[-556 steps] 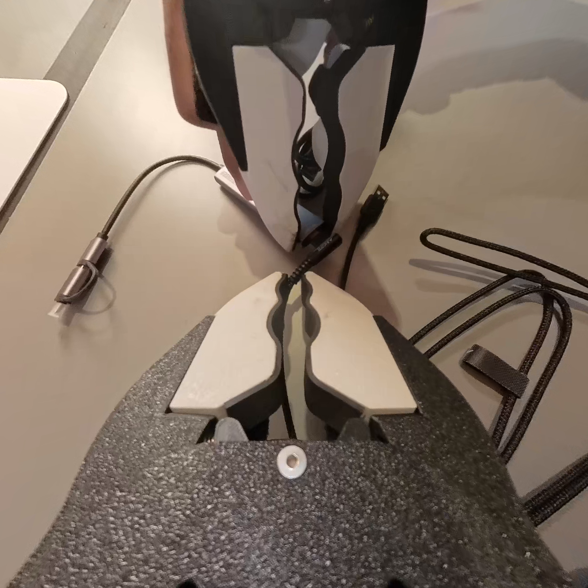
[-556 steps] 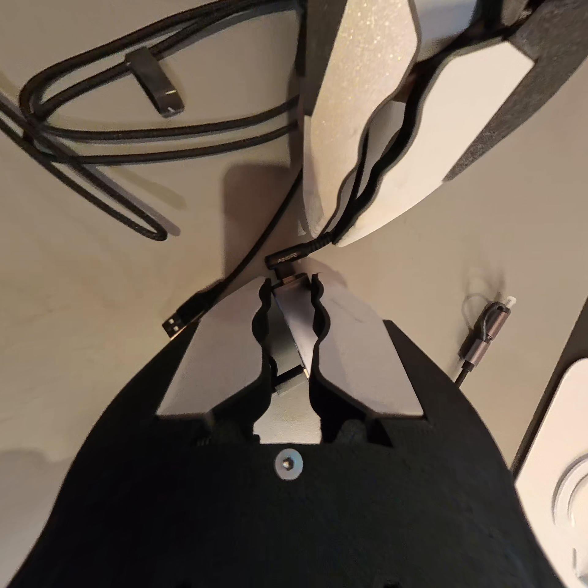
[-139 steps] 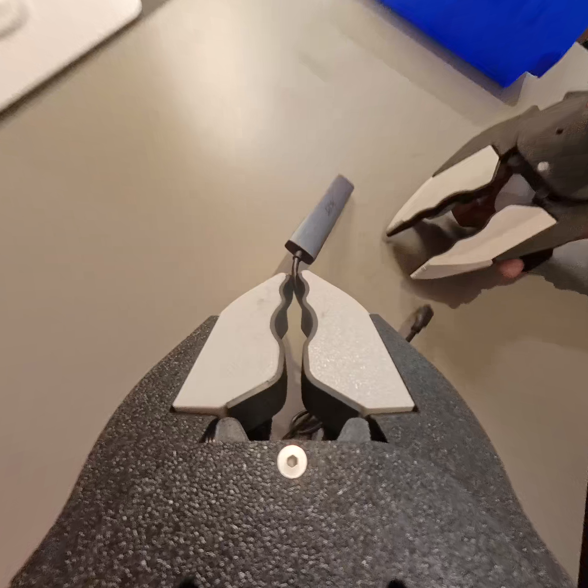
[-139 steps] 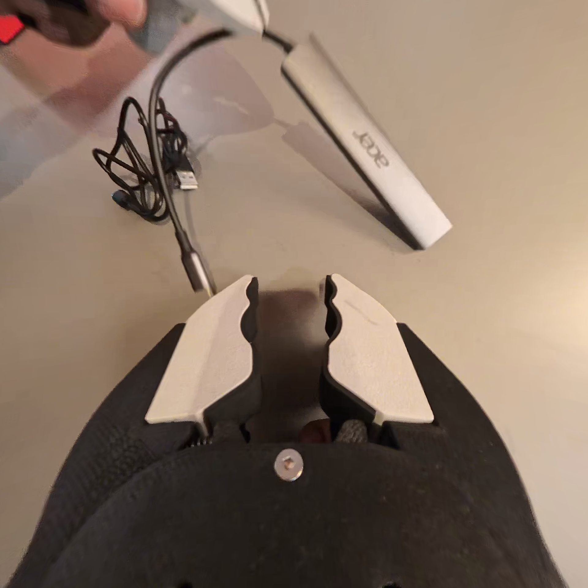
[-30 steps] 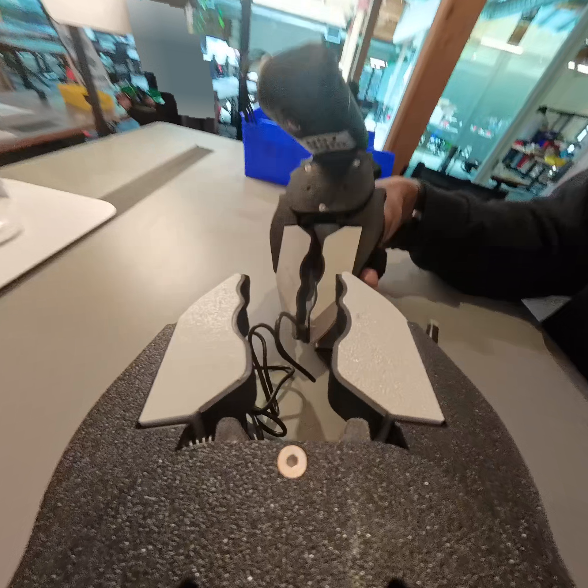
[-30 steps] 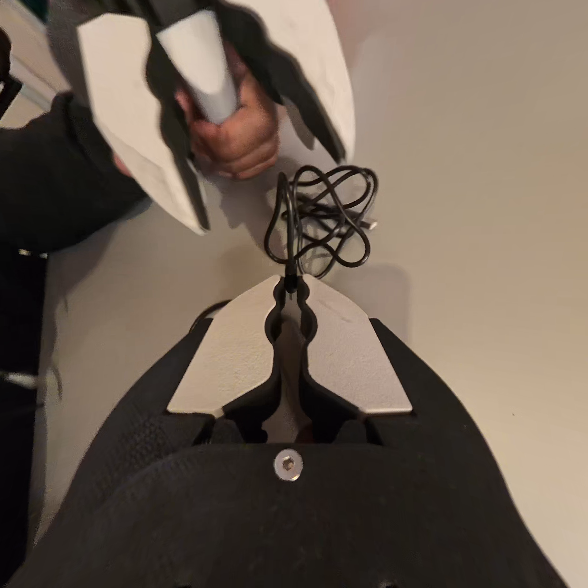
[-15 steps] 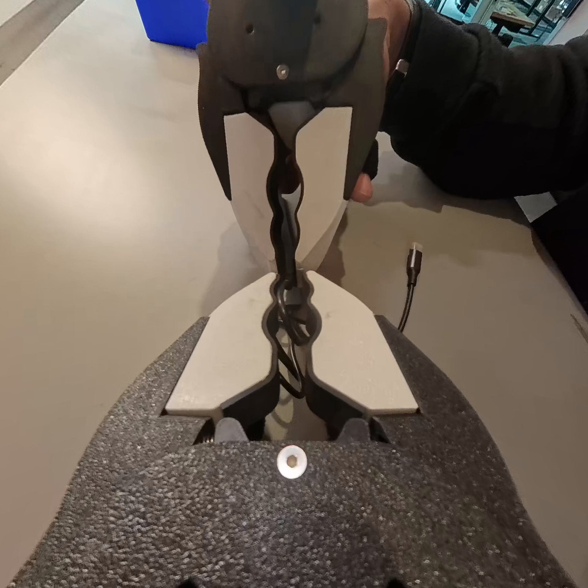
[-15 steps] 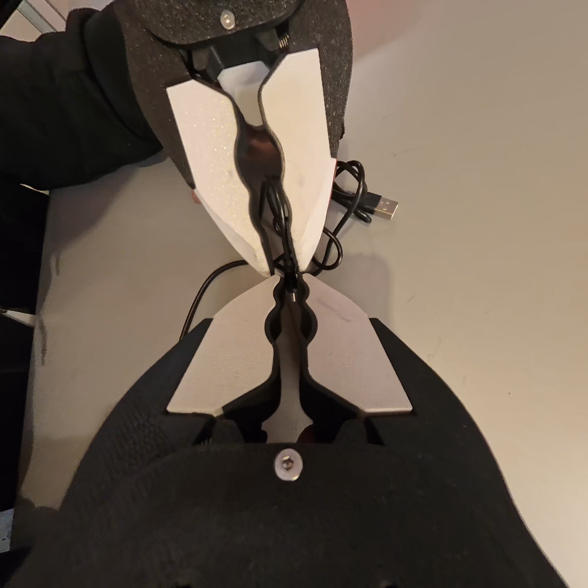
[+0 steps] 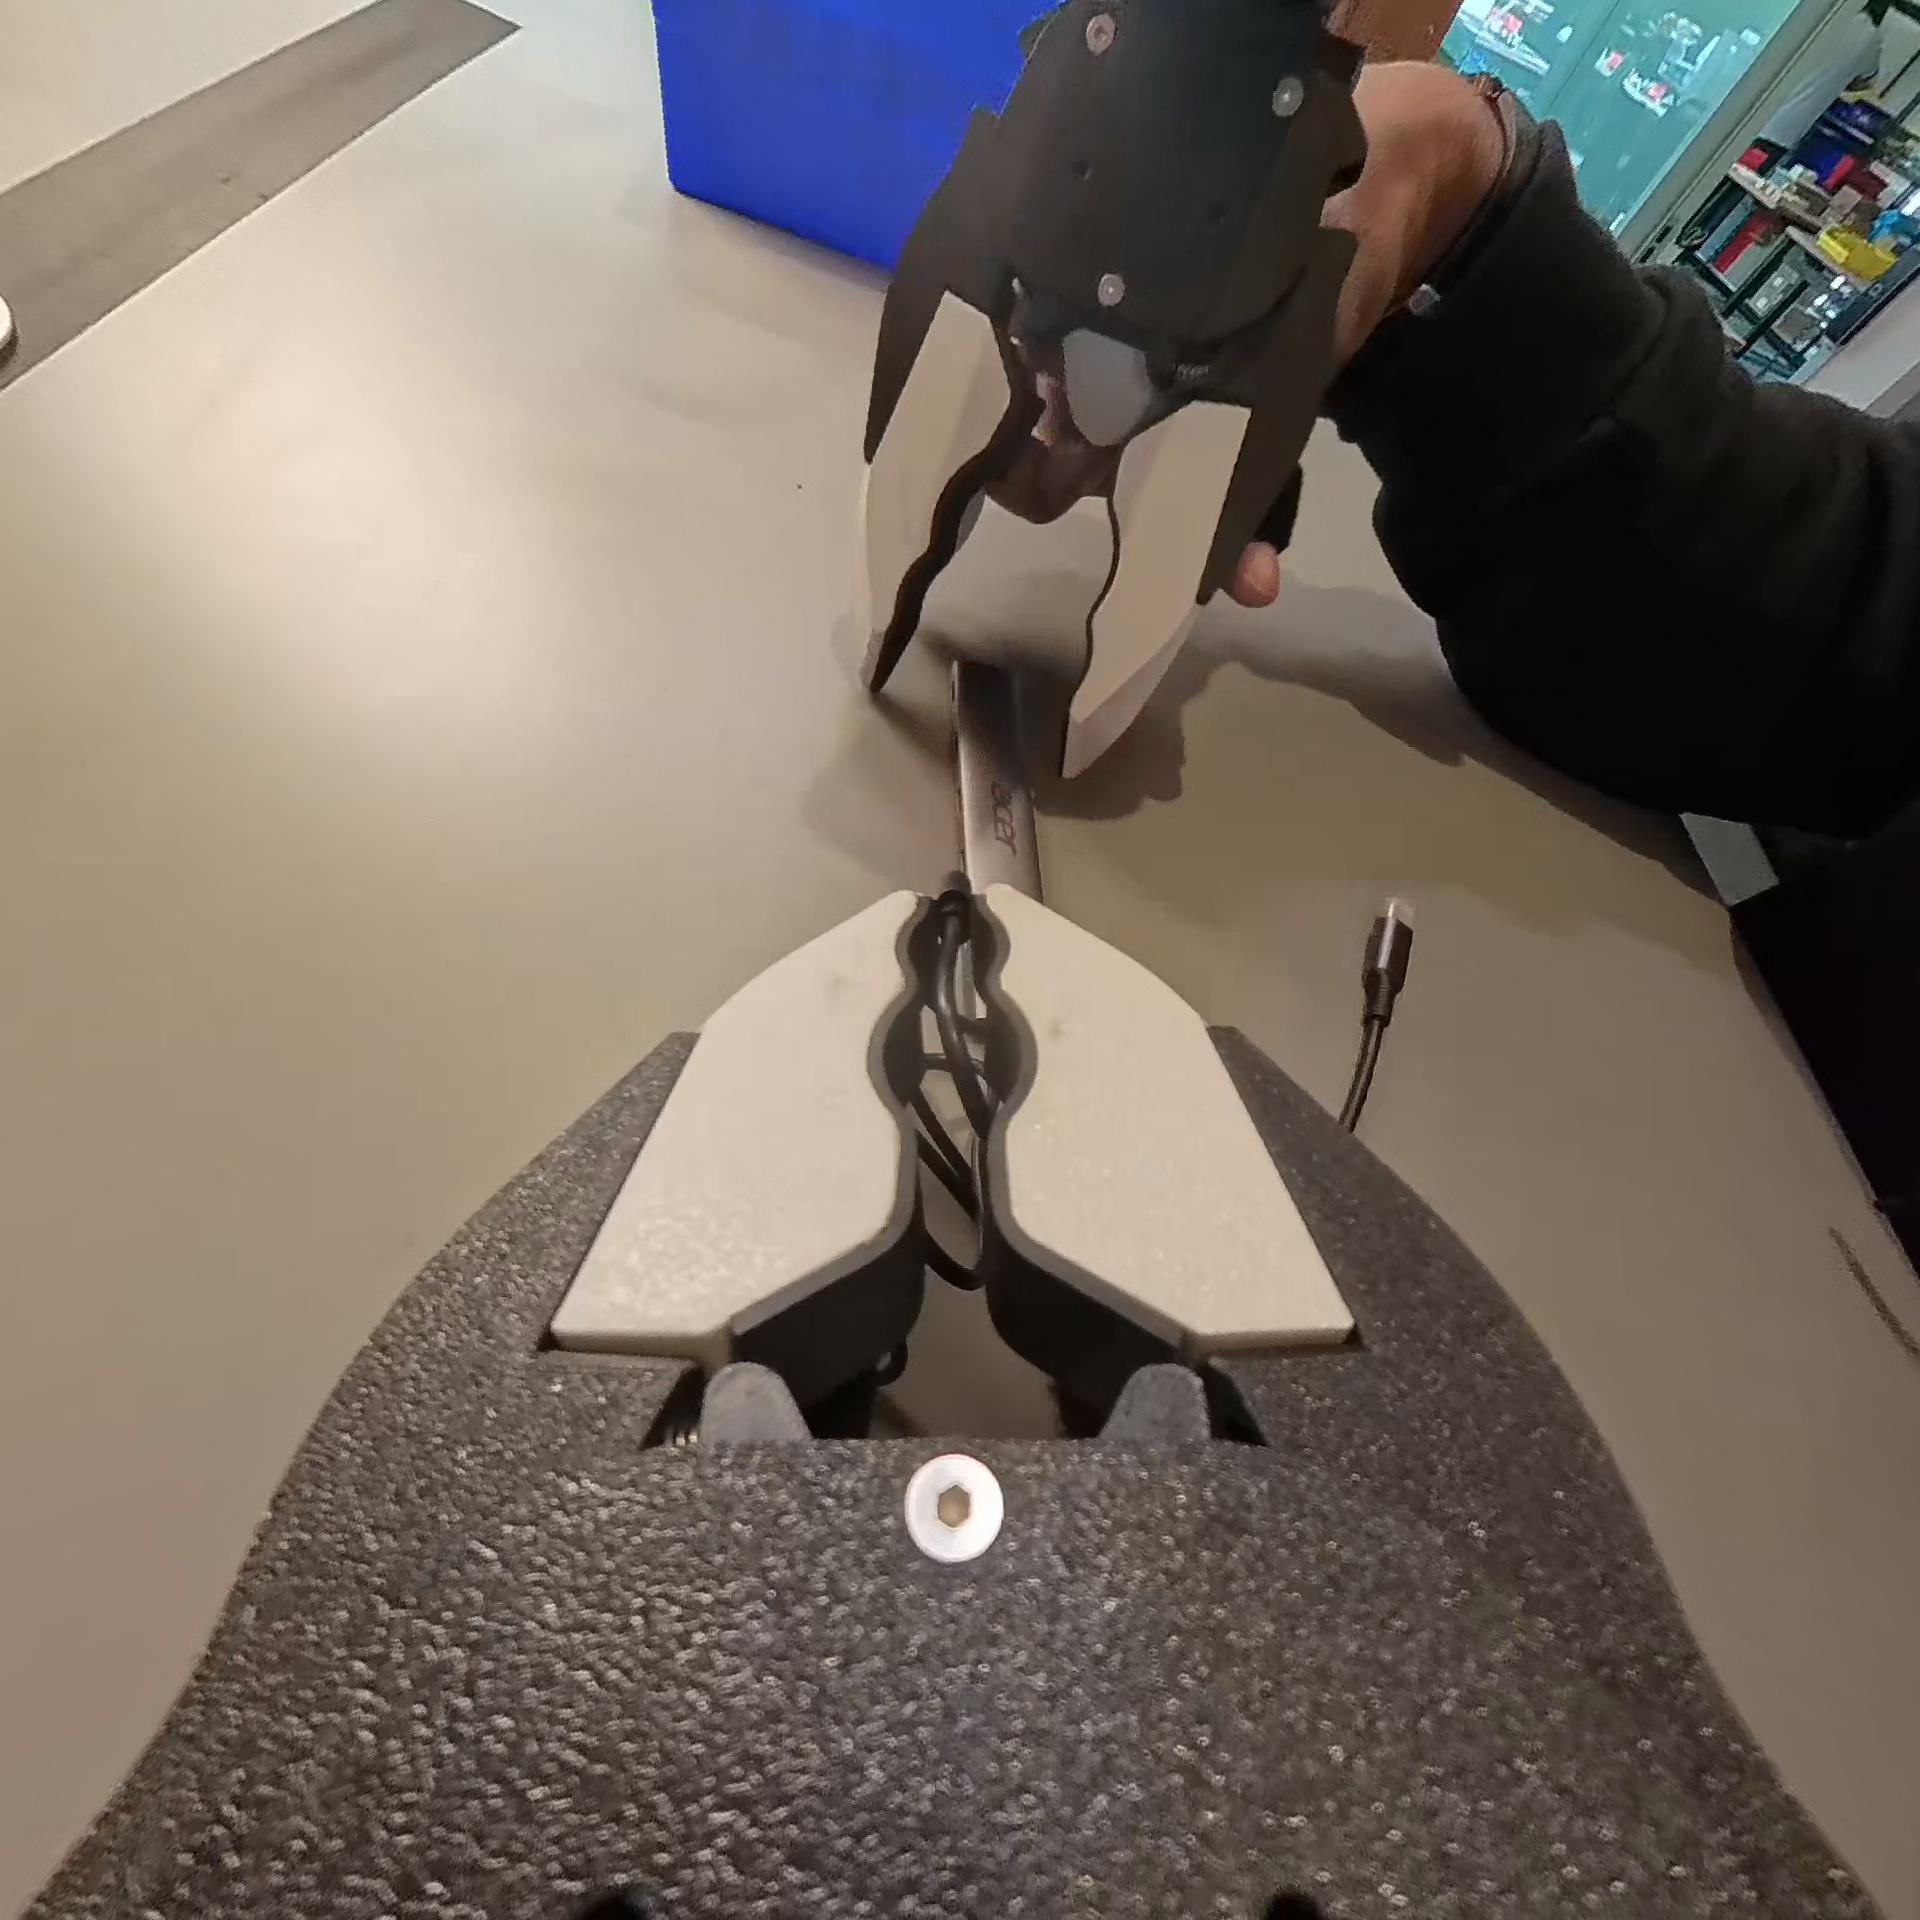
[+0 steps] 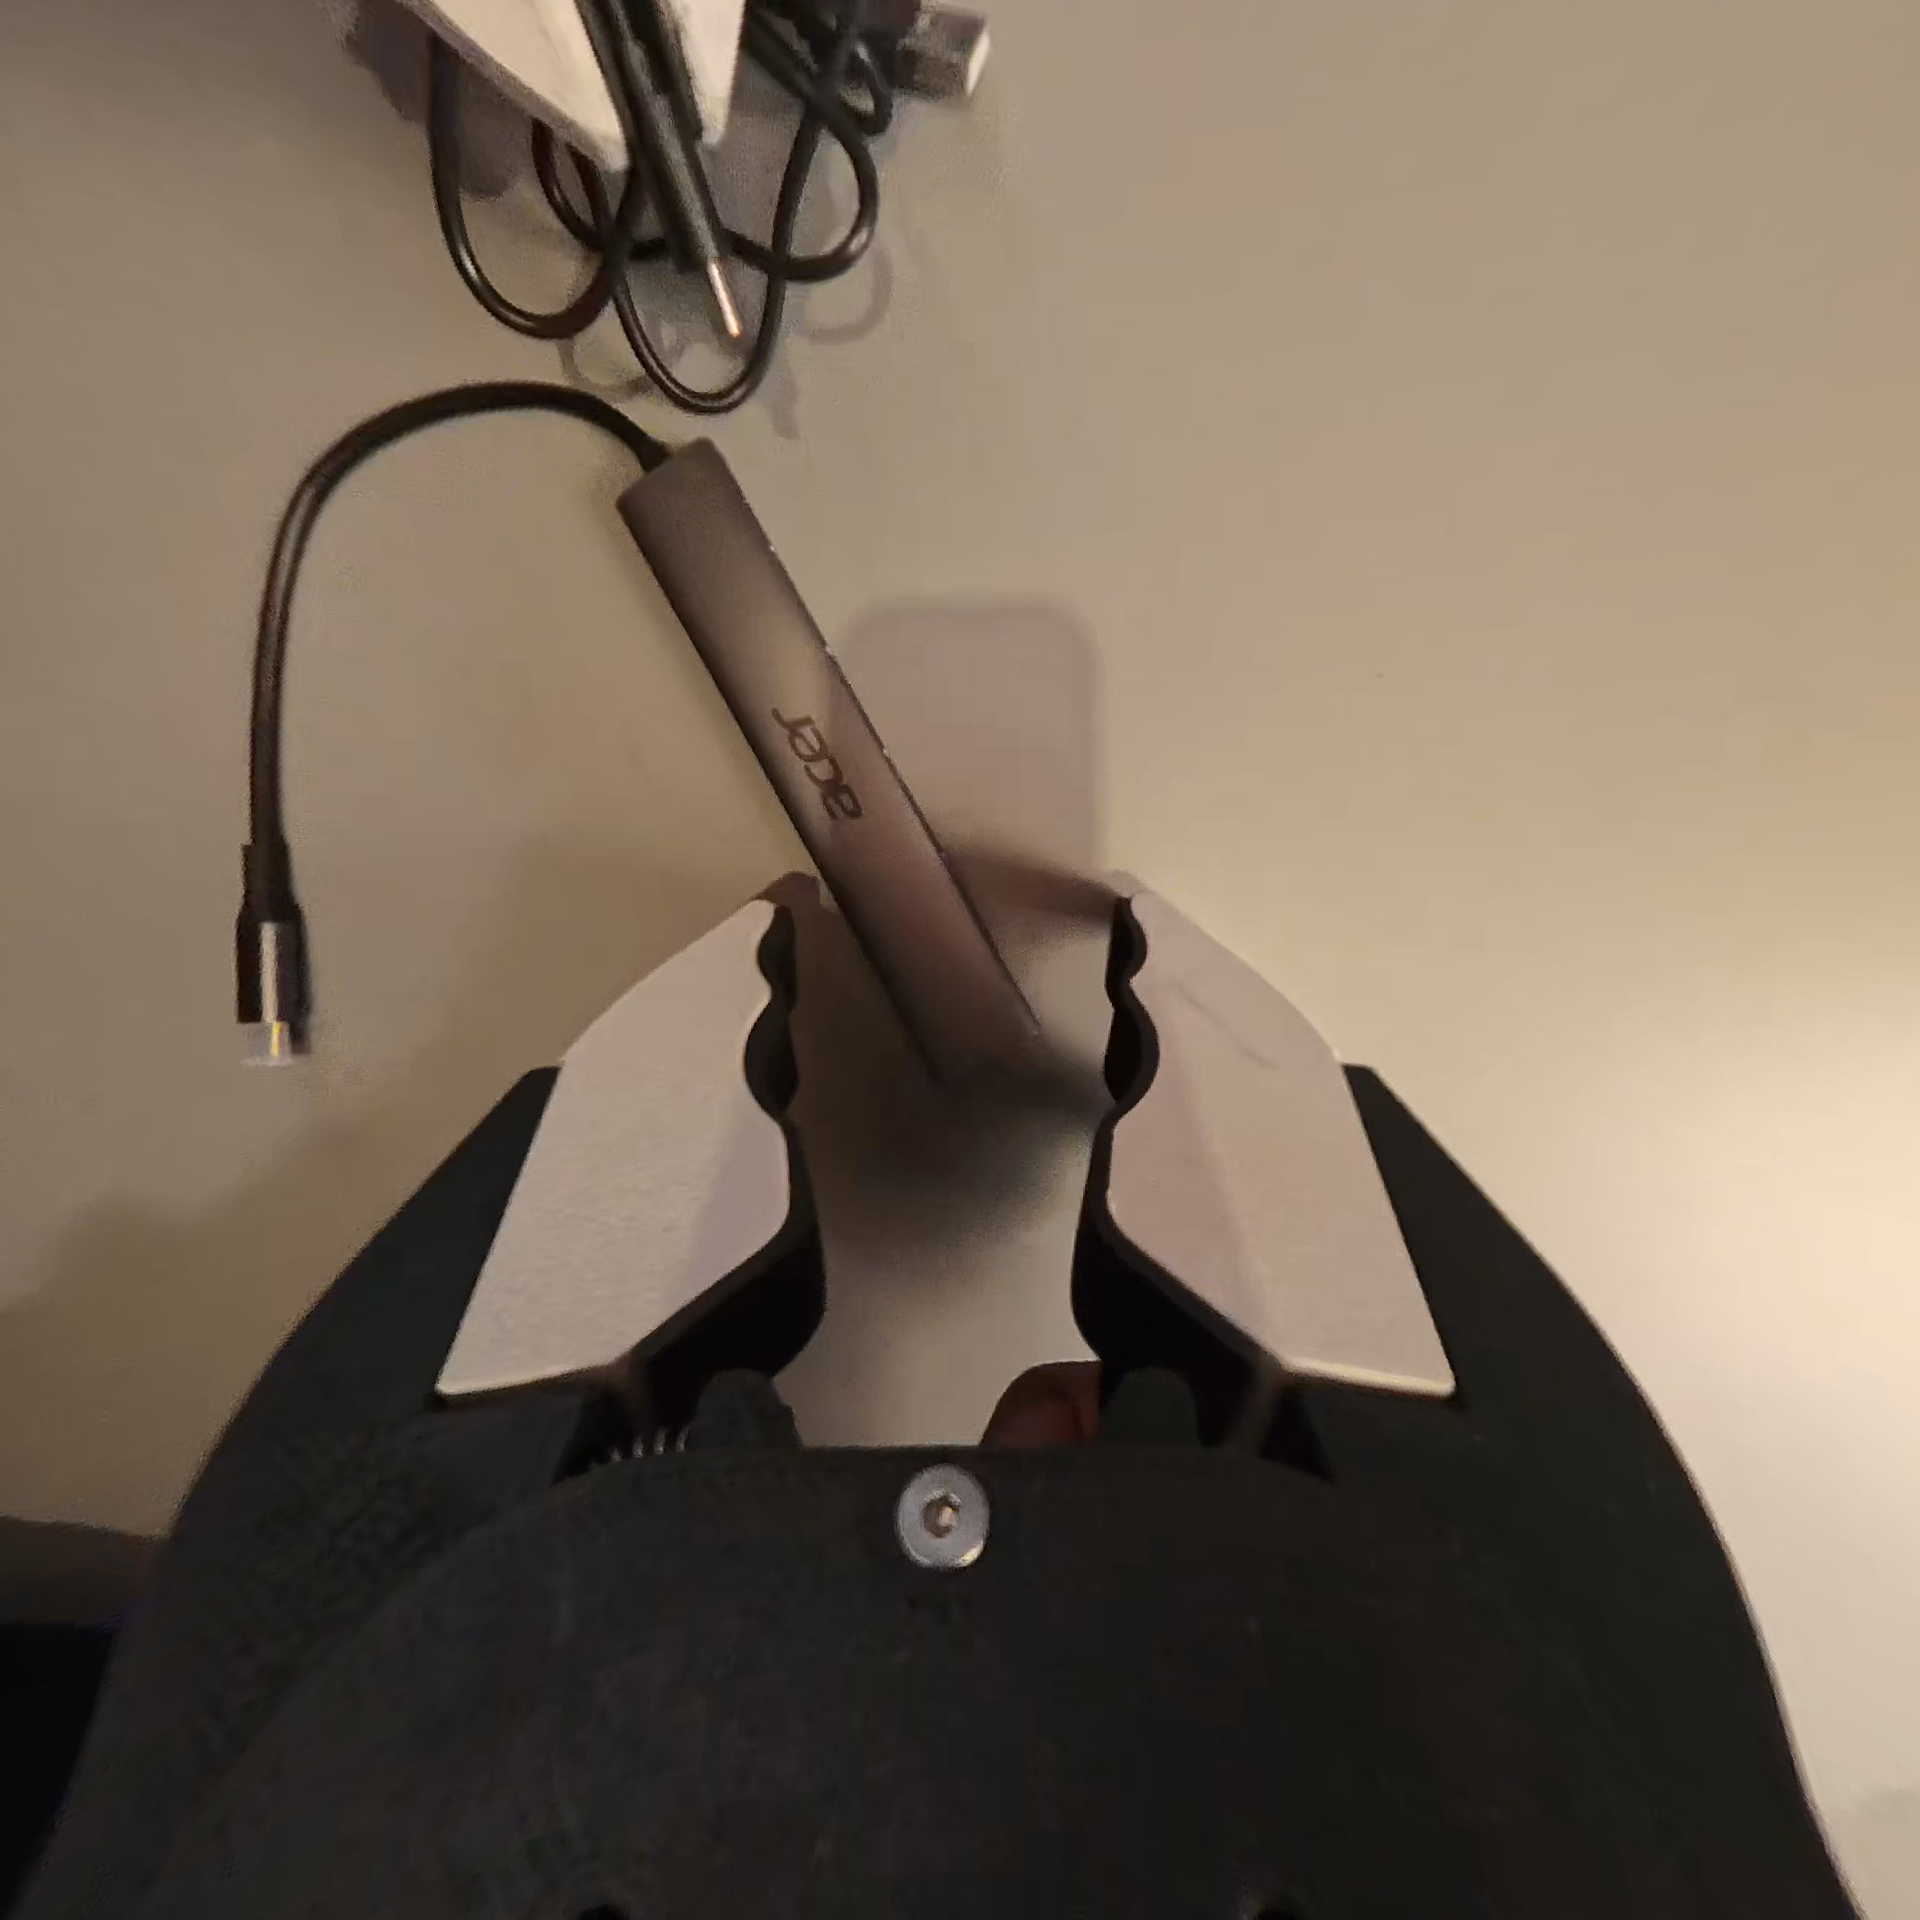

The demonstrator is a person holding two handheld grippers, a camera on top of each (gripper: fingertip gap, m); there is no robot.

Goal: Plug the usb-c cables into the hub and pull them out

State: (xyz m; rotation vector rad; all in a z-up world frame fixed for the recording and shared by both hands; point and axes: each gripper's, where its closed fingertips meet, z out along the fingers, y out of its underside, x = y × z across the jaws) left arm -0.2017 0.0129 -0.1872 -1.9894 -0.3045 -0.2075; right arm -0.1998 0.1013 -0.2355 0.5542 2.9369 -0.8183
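My left gripper (image 9: 951,906) is shut on a thin black usb-c cable (image 9: 948,1023), which bunches between its fingers. In the right wrist view the left gripper (image 10: 649,125) sits at the top with the cable's plug (image 10: 717,286) poking out and loops (image 10: 665,332) hanging on the table. The grey hub (image 10: 800,748) lies flat on the table. My right gripper (image 10: 951,914) is open, its fingers on either side of the hub's near end without closing on it. The left wrist view shows the hub (image 9: 997,821) running from my left fingertips to the open right gripper (image 9: 977,727).
The hub's own short braided lead ends in a plug (image 10: 272,966) left of it, also seen in the left wrist view (image 9: 1387,951). A blue bin (image 9: 810,114) stands at the back. A person's dark sleeve (image 9: 1621,540) reaches in from the right. A usb-a plug (image 10: 940,52) lies by the loops. Spacing between my two grippers at the tips: around 11 cm.
My right gripper has let go of the thin cable, opened, and moved over the end of the hub. My left gripper stays shut on the cable.
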